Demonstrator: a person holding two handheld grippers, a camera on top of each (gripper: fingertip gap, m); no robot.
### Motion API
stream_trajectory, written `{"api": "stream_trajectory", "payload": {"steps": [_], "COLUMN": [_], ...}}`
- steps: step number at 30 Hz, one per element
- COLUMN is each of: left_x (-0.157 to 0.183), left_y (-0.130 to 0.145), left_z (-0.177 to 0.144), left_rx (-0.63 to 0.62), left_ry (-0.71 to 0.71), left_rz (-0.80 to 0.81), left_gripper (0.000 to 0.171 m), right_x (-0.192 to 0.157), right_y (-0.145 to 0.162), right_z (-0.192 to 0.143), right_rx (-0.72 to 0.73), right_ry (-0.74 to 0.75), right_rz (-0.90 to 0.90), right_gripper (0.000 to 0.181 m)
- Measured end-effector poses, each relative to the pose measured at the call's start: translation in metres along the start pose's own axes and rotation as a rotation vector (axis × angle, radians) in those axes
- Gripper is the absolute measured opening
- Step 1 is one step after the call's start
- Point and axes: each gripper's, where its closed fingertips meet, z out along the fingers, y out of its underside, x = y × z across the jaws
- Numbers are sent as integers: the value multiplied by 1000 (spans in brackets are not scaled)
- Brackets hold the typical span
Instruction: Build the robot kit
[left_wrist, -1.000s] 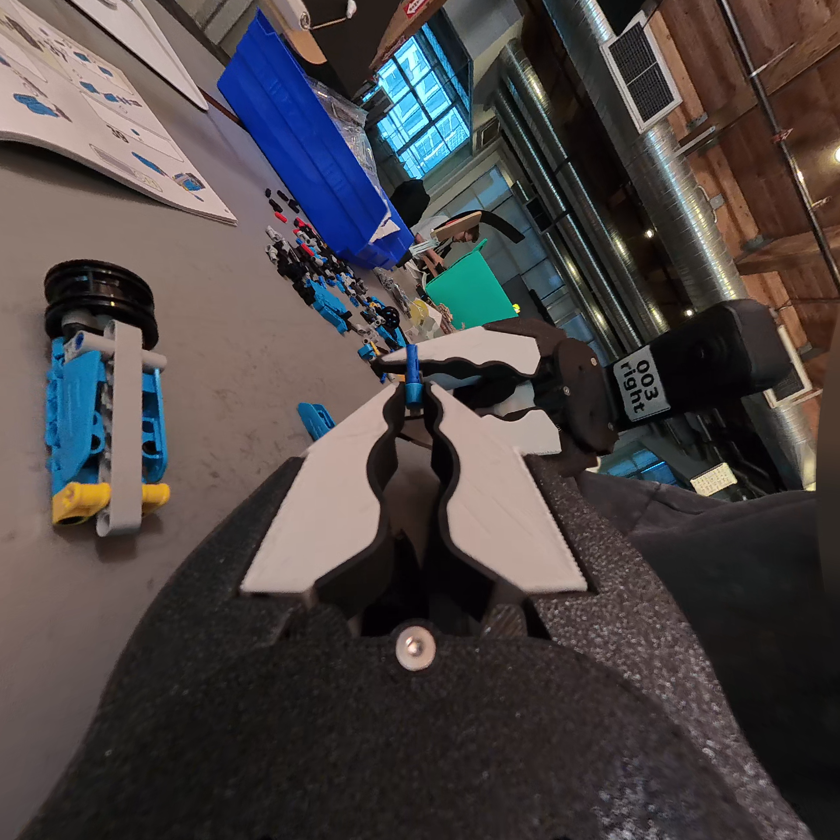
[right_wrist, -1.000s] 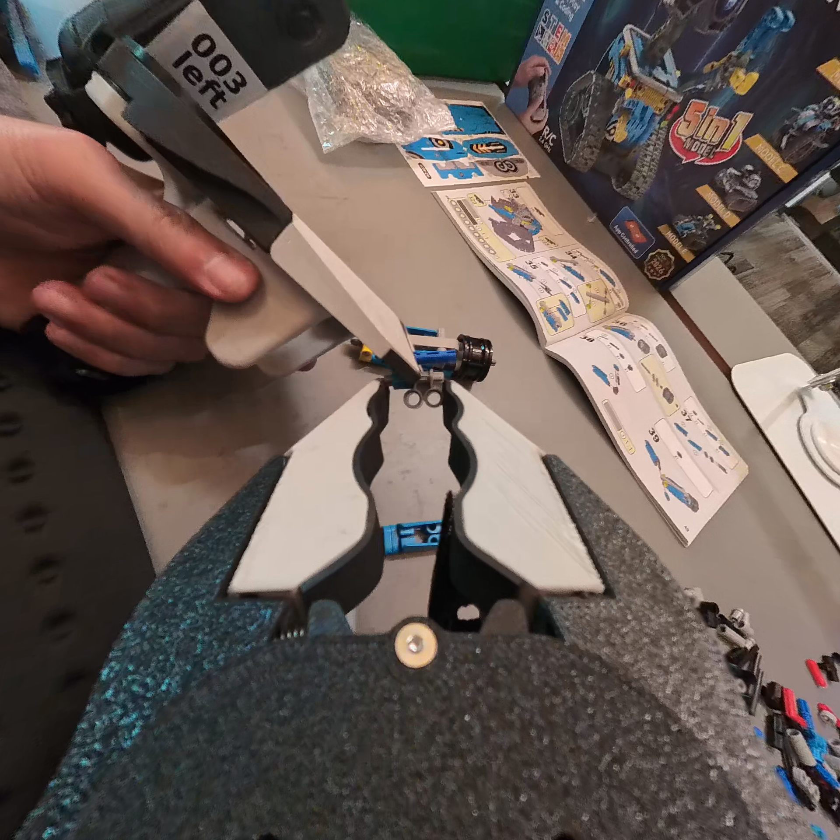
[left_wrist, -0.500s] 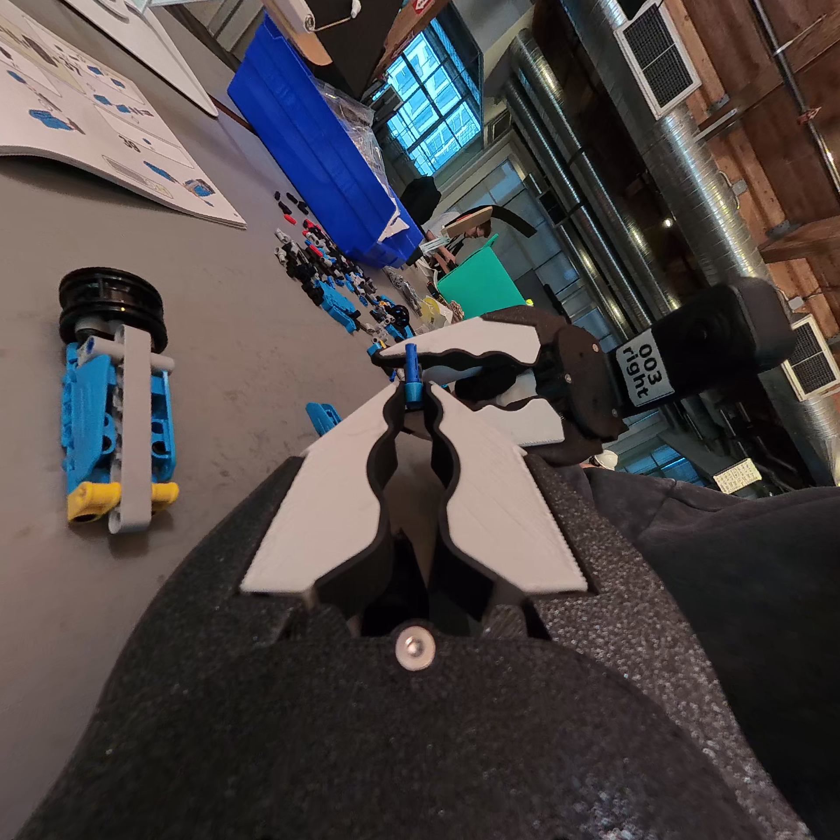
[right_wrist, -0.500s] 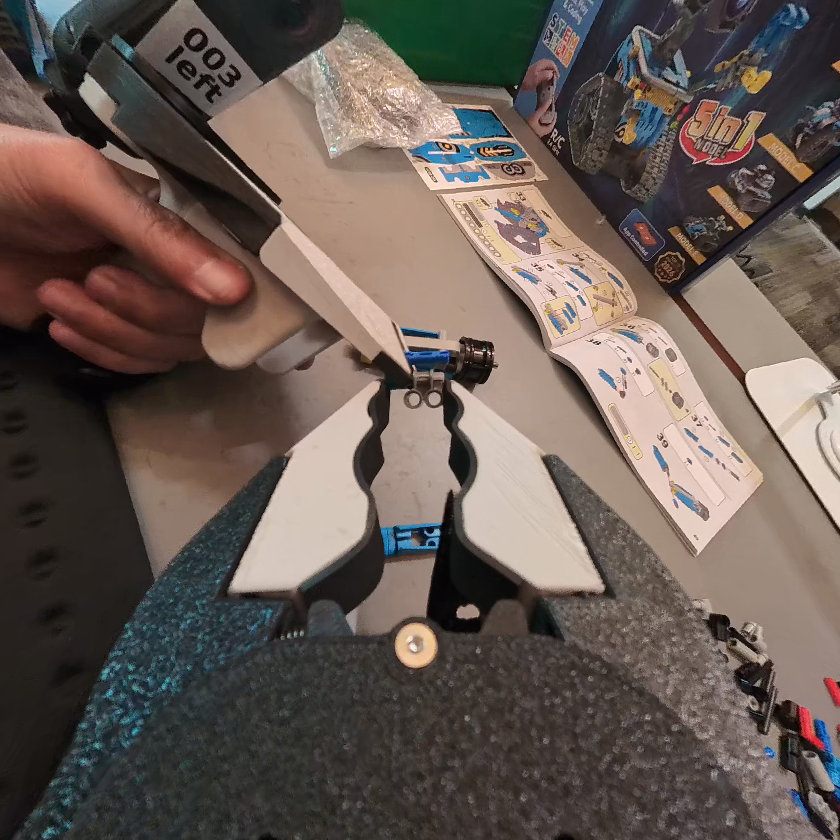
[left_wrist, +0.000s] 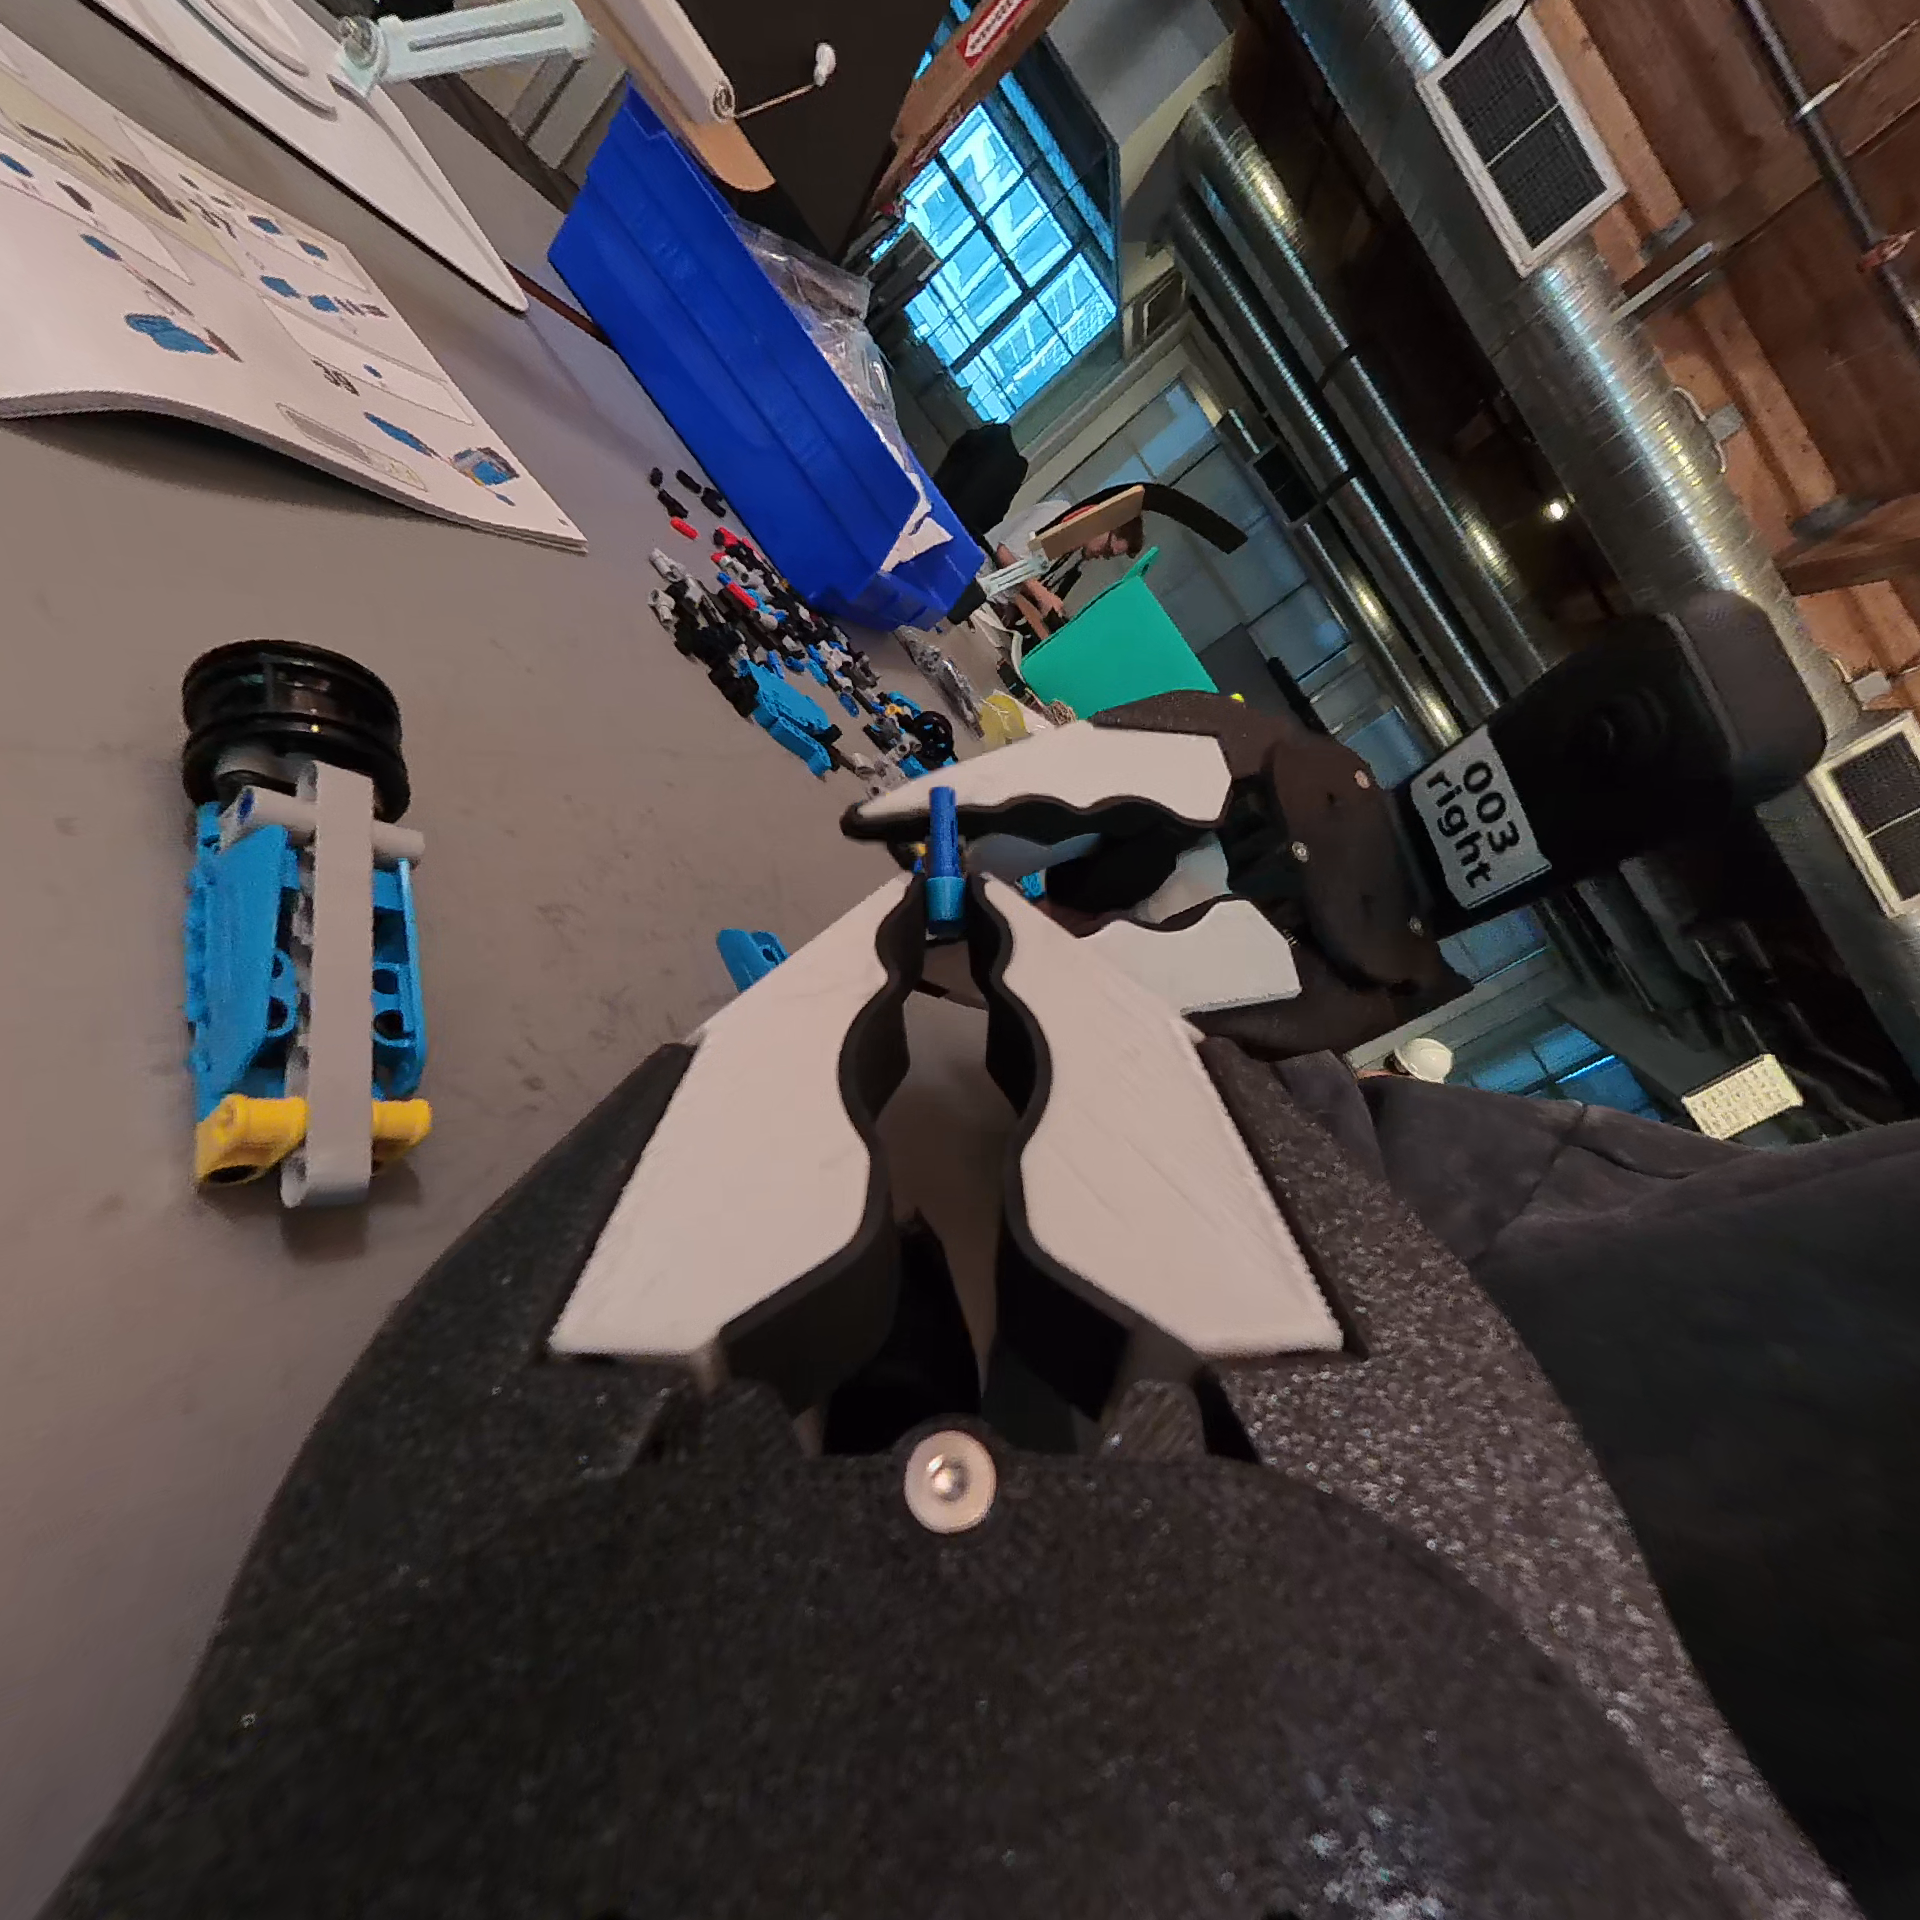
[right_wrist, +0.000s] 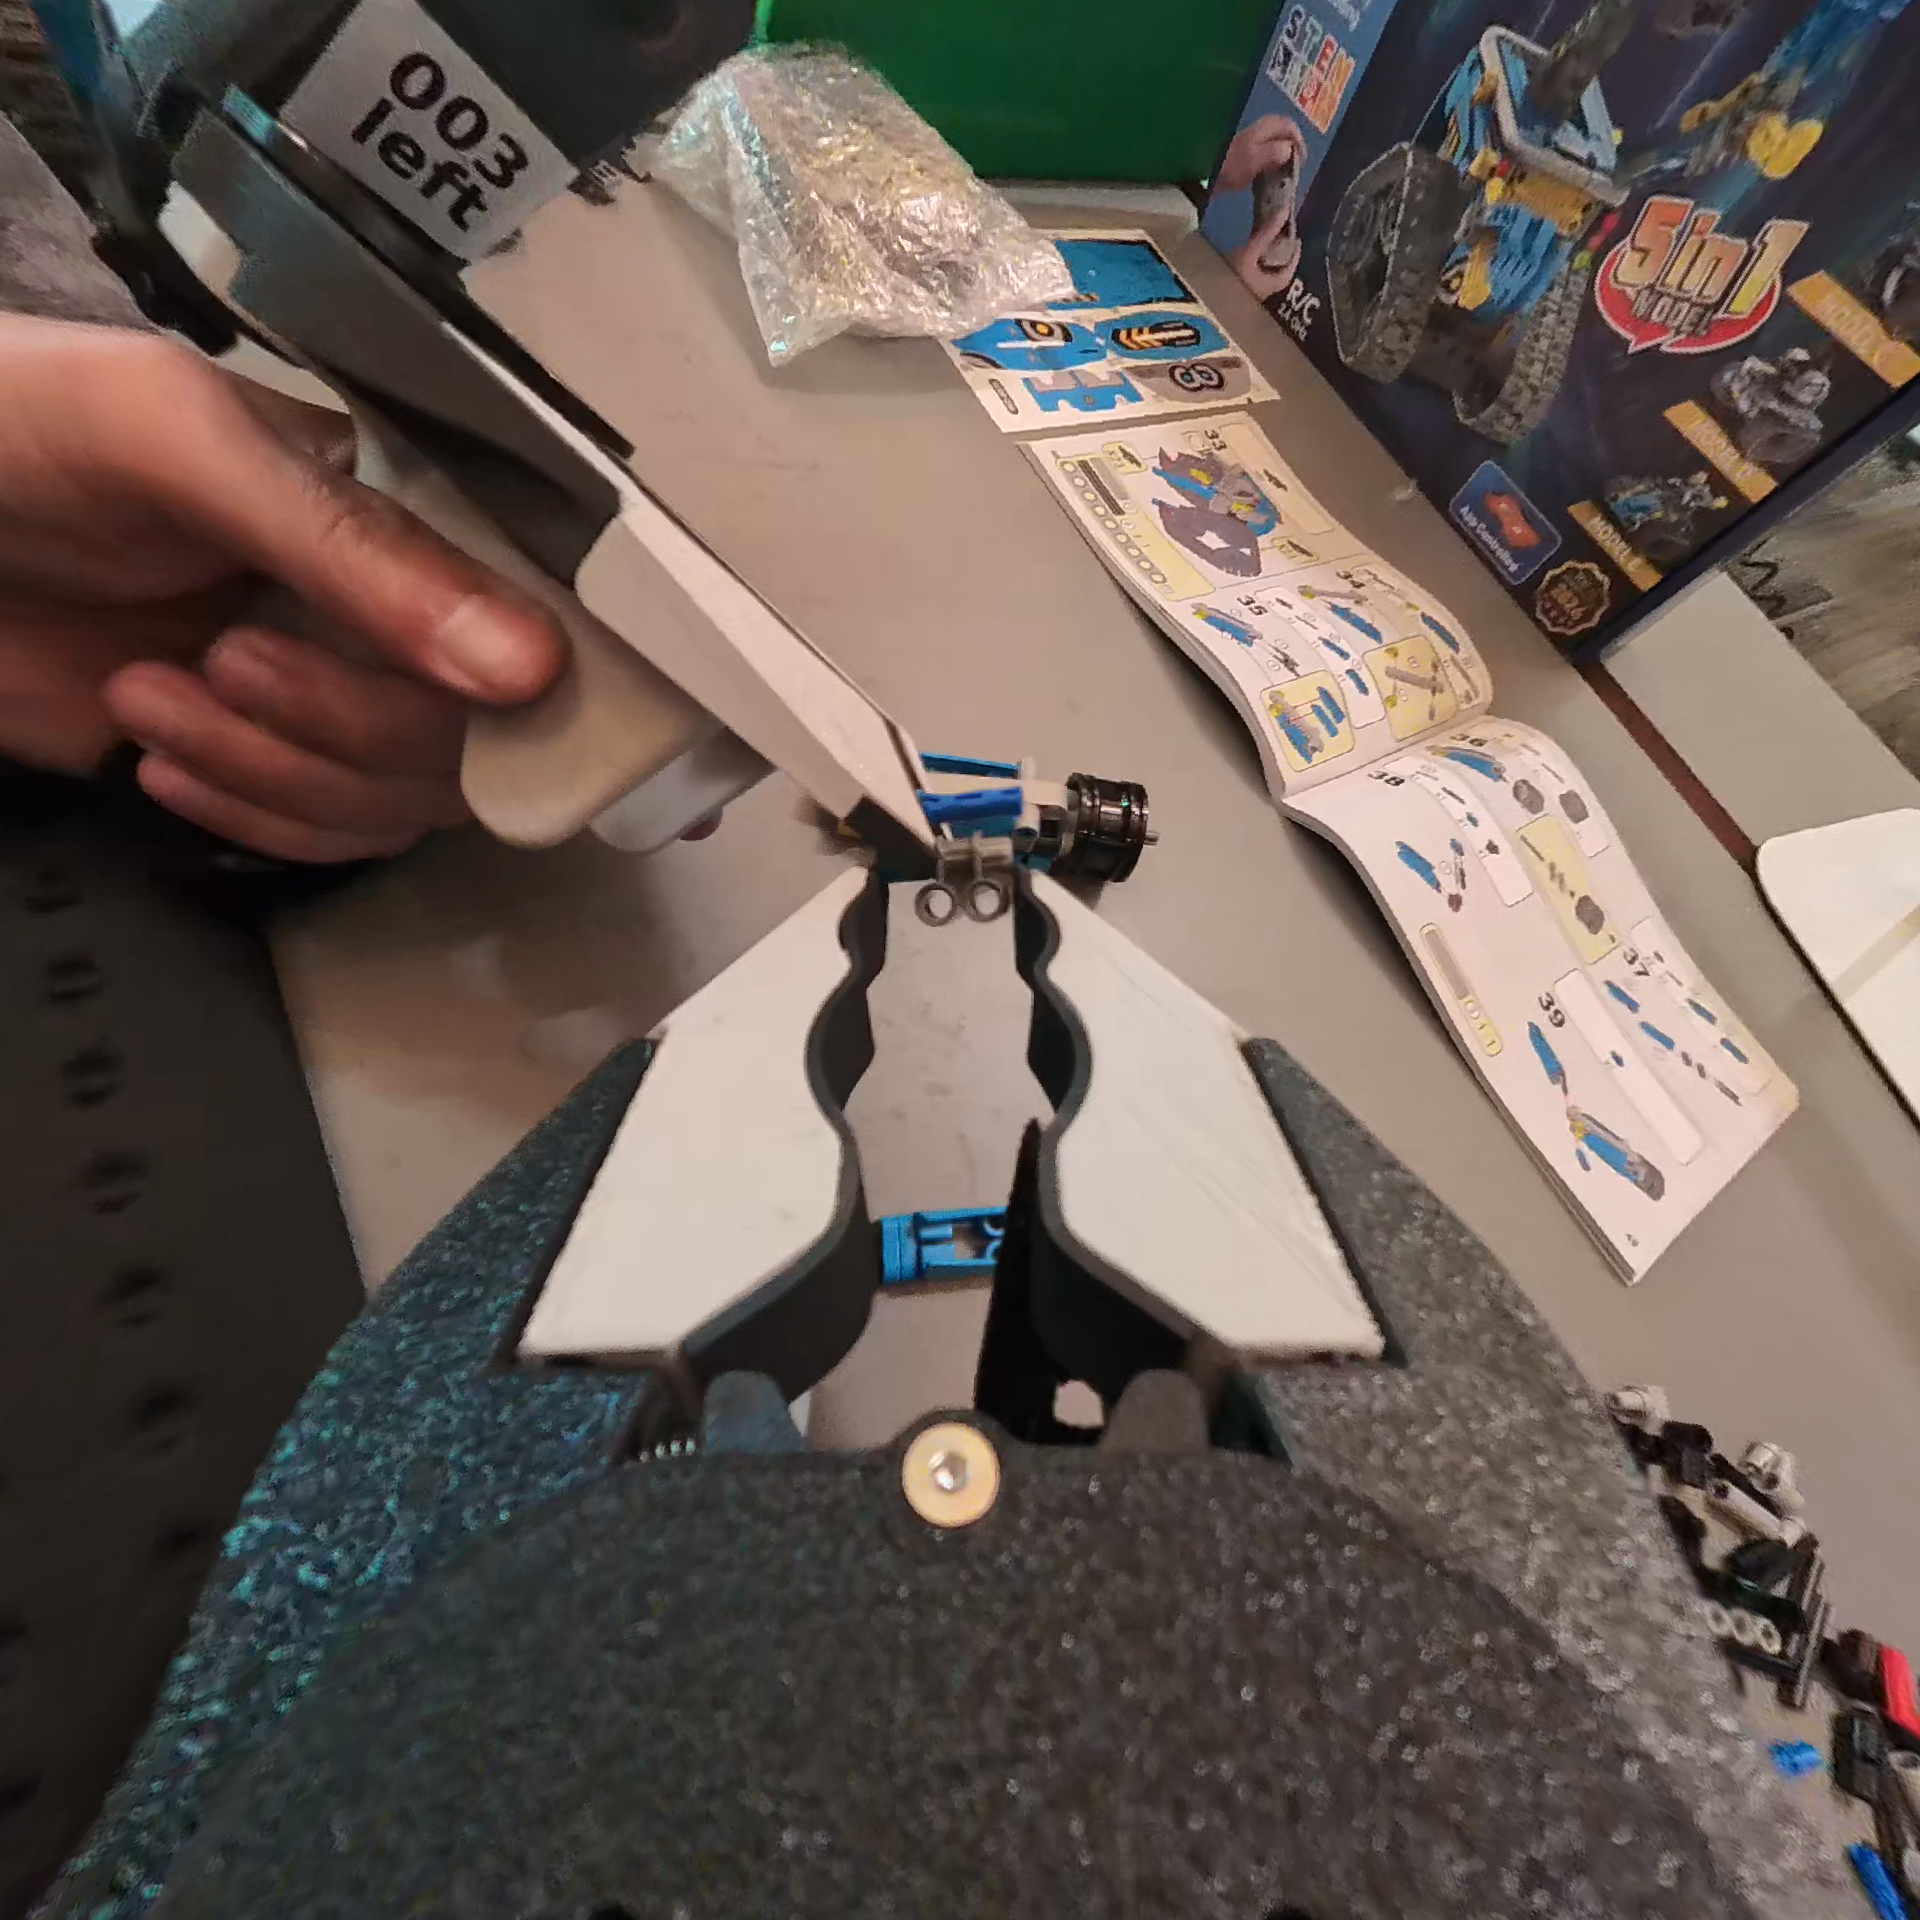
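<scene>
Grey tabletop (right_wrist: 1039, 644) lay under both tools, with an open instruction booklet (right_wrist: 1455, 831) and loose small bricks (left_wrist: 769, 644) near a blue plastic bin (left_wrist: 748, 364). The left gripper (left_wrist: 943, 914) was clenched on a small blue plastic pin (left_wrist: 941, 862). The right gripper (right_wrist: 961, 894) pinched a small grey two-hole connector (right_wrist: 964, 883), touching the pin's tip. To do this well, I judged, the pin should line up squarely with a hole, pressed gently. A partly built blue-and-grey assembly with a black wheel (left_wrist: 301, 914) lay apart.
</scene>
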Motion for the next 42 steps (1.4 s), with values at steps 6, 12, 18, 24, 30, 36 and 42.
{"api": "stream_trajectory", "payload": {"steps": [6,12,18,24,30,36,42], "left_x": [2,-1,0,1,7,11,12], "left_y": [3,5,3,-16,-15,-16,-13], "left_z": [1,2,1,-10,-5,-4,-1], "left_rx": [-14,-27,-15,95,112,160,136], "left_ry": [-5,-4,9,114,195,231,190], "left_rz": [23,-1,-12,-158,-254,-322,-256], "left_gripper": [7,6,6,6,6,6,6], "right_x": [-2,-3,-3,-8,-5,4,3], "right_y": [2,8,6,-4,-25,-23,-24], "right_z": [-3,-2,-1,-10,-15,-12,-16], "right_rx": [-27,-72,-40,114,189,144,150], "right_ry": [46,67,23,-69,64,153,128], "right_rz": [-88,-183,-108,-89,-90,-76,-59], "right_gripper": [21,15,18,26,38,33,23]}}
